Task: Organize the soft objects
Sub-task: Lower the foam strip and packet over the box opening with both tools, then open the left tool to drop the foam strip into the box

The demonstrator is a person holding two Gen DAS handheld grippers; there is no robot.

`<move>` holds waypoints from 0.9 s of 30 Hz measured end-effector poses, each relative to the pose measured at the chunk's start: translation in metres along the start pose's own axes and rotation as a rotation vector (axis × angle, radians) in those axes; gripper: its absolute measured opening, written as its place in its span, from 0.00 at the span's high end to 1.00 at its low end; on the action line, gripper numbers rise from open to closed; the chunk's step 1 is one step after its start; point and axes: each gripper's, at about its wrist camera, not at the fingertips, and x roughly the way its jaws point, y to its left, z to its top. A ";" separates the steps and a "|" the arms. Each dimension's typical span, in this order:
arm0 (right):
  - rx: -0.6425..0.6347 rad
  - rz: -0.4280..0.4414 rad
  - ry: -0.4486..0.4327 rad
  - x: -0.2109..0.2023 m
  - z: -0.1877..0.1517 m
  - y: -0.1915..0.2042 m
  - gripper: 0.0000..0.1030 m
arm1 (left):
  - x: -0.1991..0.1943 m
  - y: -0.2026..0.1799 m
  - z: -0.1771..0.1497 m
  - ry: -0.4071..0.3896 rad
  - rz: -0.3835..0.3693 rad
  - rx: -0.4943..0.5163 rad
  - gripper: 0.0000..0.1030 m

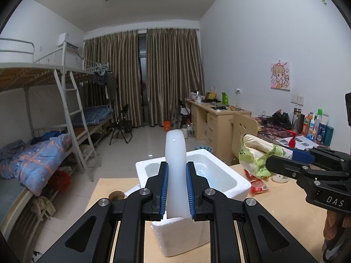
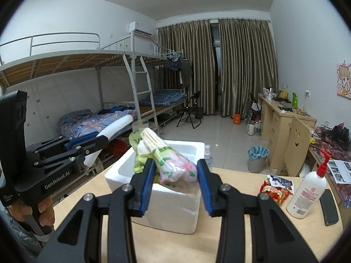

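Left gripper point(image 1: 177, 194): black linkage, blue-padded jaws nearly closed, clamped on a held item, tilted slightly downward. Right gripper point(image 2: 176, 183): jaws part-open, gripping a held item, tilted slightly downward. A hand point(image 2: 45, 211) grips the left handle.

Black gripper point(image 1: 177, 188), blue ribbed pads point(image 1: 165, 188)

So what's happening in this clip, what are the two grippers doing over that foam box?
A person holds a gripper in each hand above a wooden table. The left gripper is clamped on a white foam strip that sticks up over the open white foam box. The right gripper holds a plastic-wrapped packet, green and pink, above the same box. Neither item is in the box yet. Snack packets and a pump bottle sit beside it.
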 end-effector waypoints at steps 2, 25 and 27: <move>0.000 0.002 0.005 0.004 0.002 -0.001 0.58 | 0.005 0.001 0.002 0.005 0.006 0.002 0.83; -0.003 0.036 0.047 0.034 0.018 -0.014 0.58 | 0.040 0.006 0.017 0.050 -0.004 0.022 0.83; -0.015 0.035 0.045 0.035 0.020 -0.013 0.58 | 0.042 0.006 0.018 0.049 0.003 0.024 0.83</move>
